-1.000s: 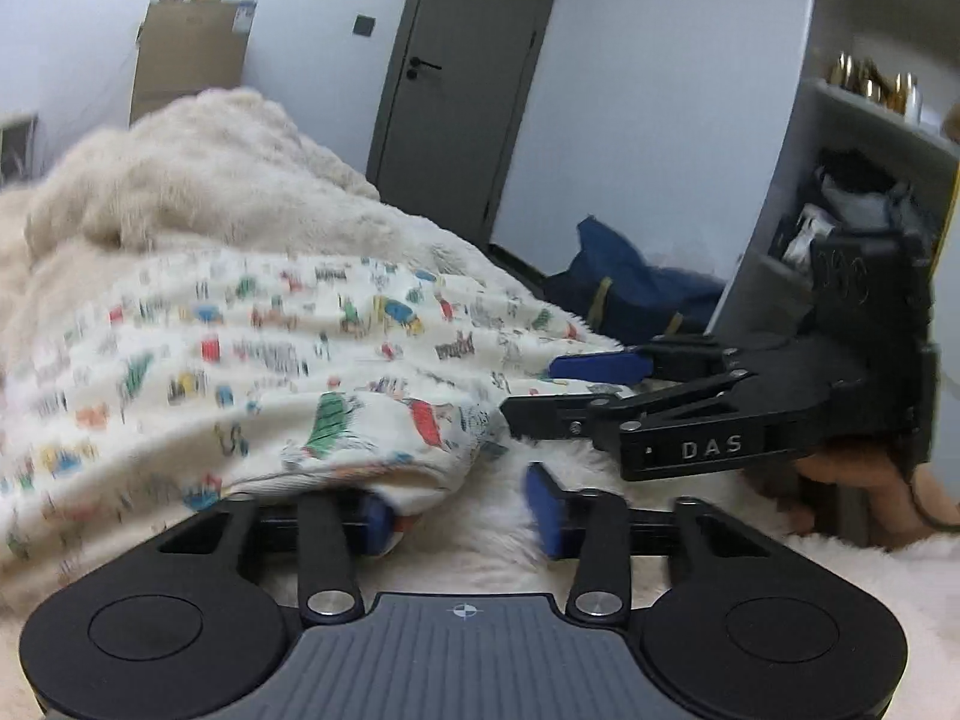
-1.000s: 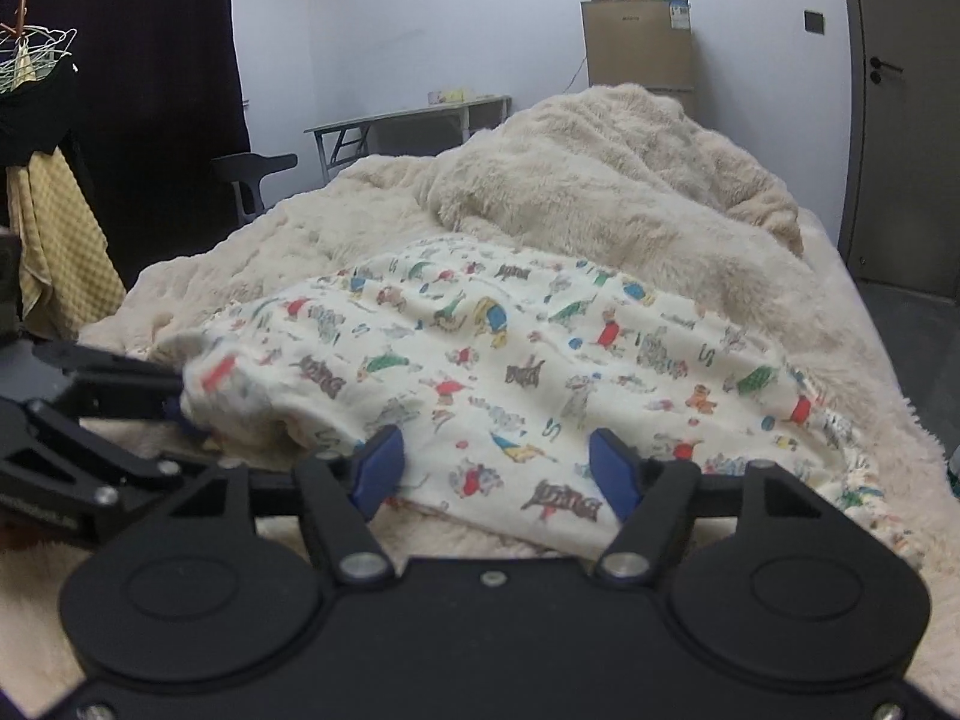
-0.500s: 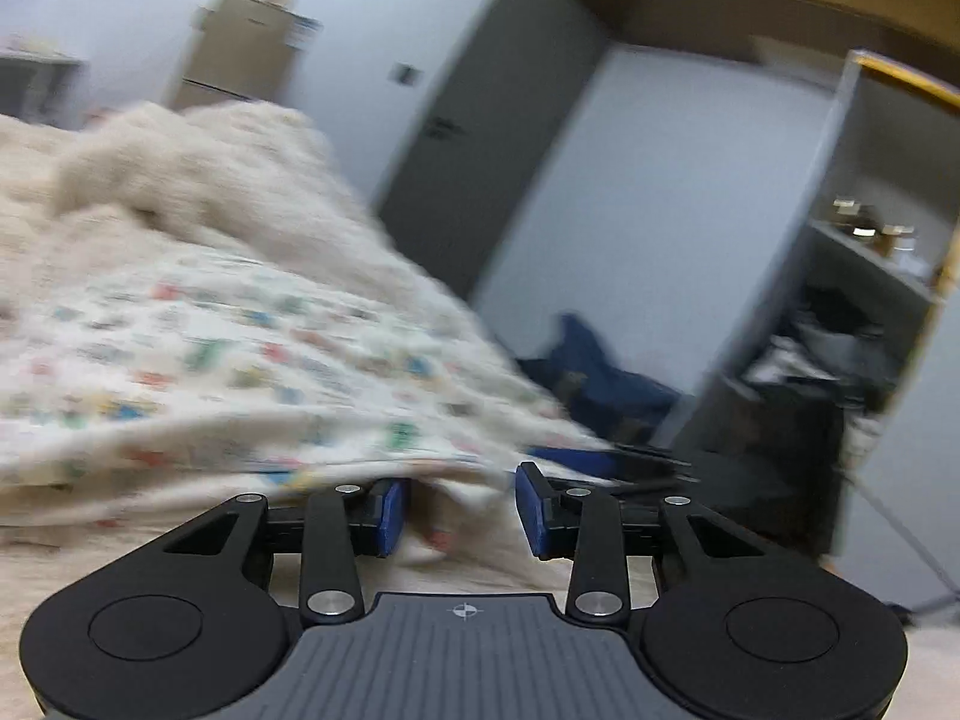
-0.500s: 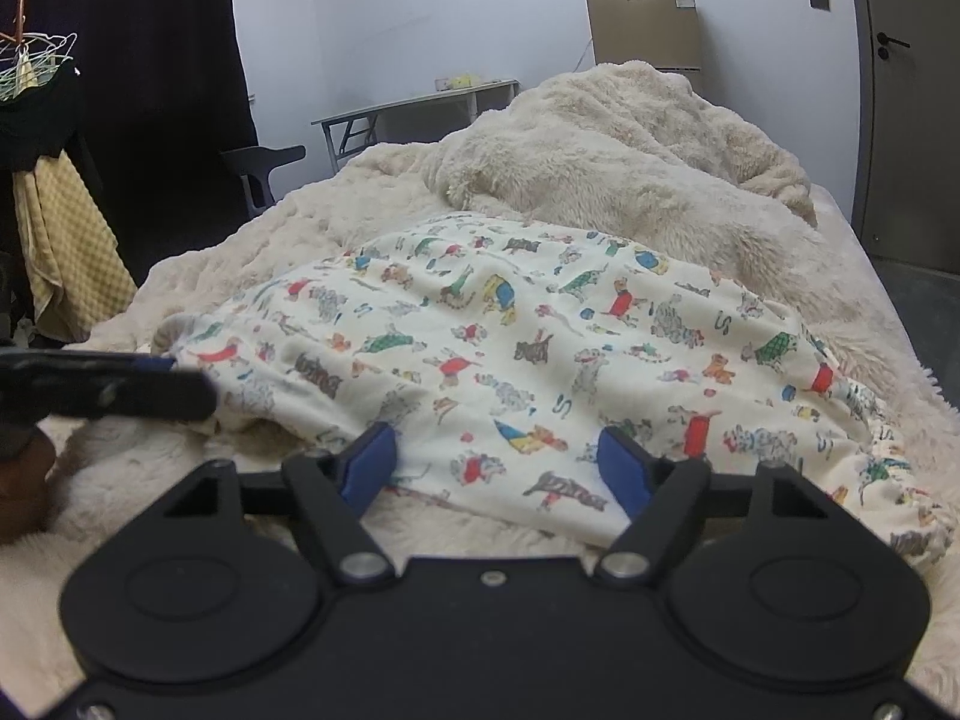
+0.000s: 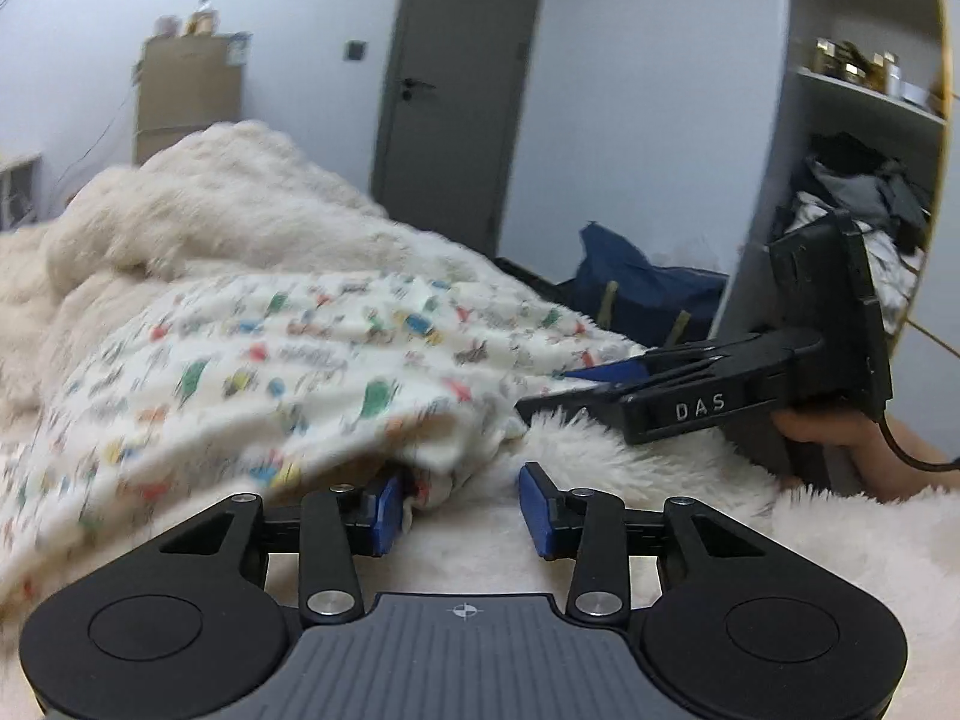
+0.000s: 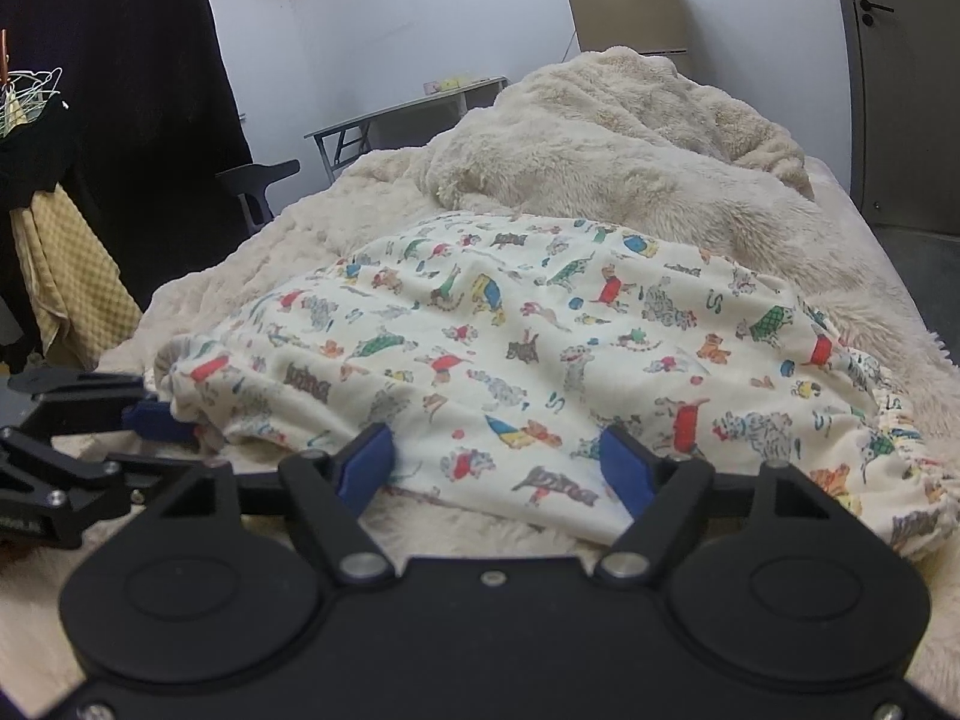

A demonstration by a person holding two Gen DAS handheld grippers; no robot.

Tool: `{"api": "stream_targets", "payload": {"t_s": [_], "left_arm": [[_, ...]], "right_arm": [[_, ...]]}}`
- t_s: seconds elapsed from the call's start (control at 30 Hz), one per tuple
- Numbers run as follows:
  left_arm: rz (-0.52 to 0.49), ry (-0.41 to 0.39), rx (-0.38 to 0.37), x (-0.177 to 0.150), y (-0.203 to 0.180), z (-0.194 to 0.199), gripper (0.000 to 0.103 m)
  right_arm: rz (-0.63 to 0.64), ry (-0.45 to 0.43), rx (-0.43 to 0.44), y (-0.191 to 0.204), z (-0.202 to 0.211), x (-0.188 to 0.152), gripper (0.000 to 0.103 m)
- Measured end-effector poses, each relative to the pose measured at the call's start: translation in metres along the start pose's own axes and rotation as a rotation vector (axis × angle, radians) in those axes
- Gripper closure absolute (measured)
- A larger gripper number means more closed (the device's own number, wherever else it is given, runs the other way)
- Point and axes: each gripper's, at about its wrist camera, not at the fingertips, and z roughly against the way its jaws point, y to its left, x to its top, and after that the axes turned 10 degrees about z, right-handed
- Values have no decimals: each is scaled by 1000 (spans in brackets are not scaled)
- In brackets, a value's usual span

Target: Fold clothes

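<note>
Jaws on my left gripper (image 5: 461, 507) are standing narrowly apart, and I'm seeing the printed garment (image 5: 288, 372) bunching against the left pad (image 5: 384, 510) only; the right pad (image 5: 537, 510) is hanging over bare fleece, so nothing is pinched there. Moving across, the garment is lying spread on the cream fleece blanket (image 6: 630, 156) covering the bed, its cartoon-animal print facing up. Over on my right gripper (image 6: 498, 468), the jaws are sitting wide, and the garment's near hem is lying between the blue pads without either pad pressing on it. From the left wrist view I'm also catching the right gripper coming in from the side, a hand (image 5: 828, 432) wrapped around its handle.
</note>
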Motion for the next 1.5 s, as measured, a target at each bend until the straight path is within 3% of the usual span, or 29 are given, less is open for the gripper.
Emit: {"api": "stream_targets", "payload": {"t_s": [0.1,0.13,0.17,0.23,0.3,0.43,0.5,0.57,0.63,0.7,0.8,0.87,0.93,1.03,1.17,1.2,1.3,1.37,1.43,1.5], "left_arm": [[47,15,-85,10,10,-11,72],[80,10,-107,11,14,-9,86],[113,5,-129,11,19,-6,95],[177,-20,-193,11,29,5,96],[173,-76,-218,9,33,27,97],[134,-168,-243,11,36,63,98],[147,-163,-241,9,39,66,98],[132,-71,-260,2,35,59,97],[90,50,-201,-11,25,51,89],[102,115,-185,-19,23,49,82],[106,142,-245,-19,23,65,69],[109,164,-325,-16,25,78,63],[84,133,-333,-15,23,95,50],[71,59,-303,-8,26,115,42],[146,1,-277,-11,47,113,39],[160,-20,-245,-15,54,108,39],[229,-29,-257,-23,72,103,40],[178,-45,-251,-28,66,111,40],[26,-60,-165,-26,39,117,40],[-163,-98,-31,-28,10,117,40]], "right_arm": [[-18,-11,22,-4,5,2,30],[-40,-31,50,-10,11,6,31],[-83,-57,81,-17,18,9,31],[-183,-83,137,-30,27,14,33],[-246,-84,221,-37,29,24,40],[-136,15,246,-17,8,48,59],[-124,24,199,-15,6,54,61],[-196,-25,194,-23,24,50,57],[-296,-78,192,-34,51,40,38],[-427,-100,176,-48,80,14,36],[-665,-103,168,-69,103,-33,35],[-836,-101,166,-82,112,-67,33],[-953,-97,186,-93,106,-90,33],[-1110,-140,216,-118,82,-113,34],[-1259,-207,206,-144,47,-125,38],[-1277,-220,203,-146,40,-126,38],[-1302,-260,170,-147,28,-123,39],[-1303,-275,164,-145,29,-119,52],[-1279,-283,175,-139,39,-113,55],[-1259,-303,184,-136,45,-106,56]]}}
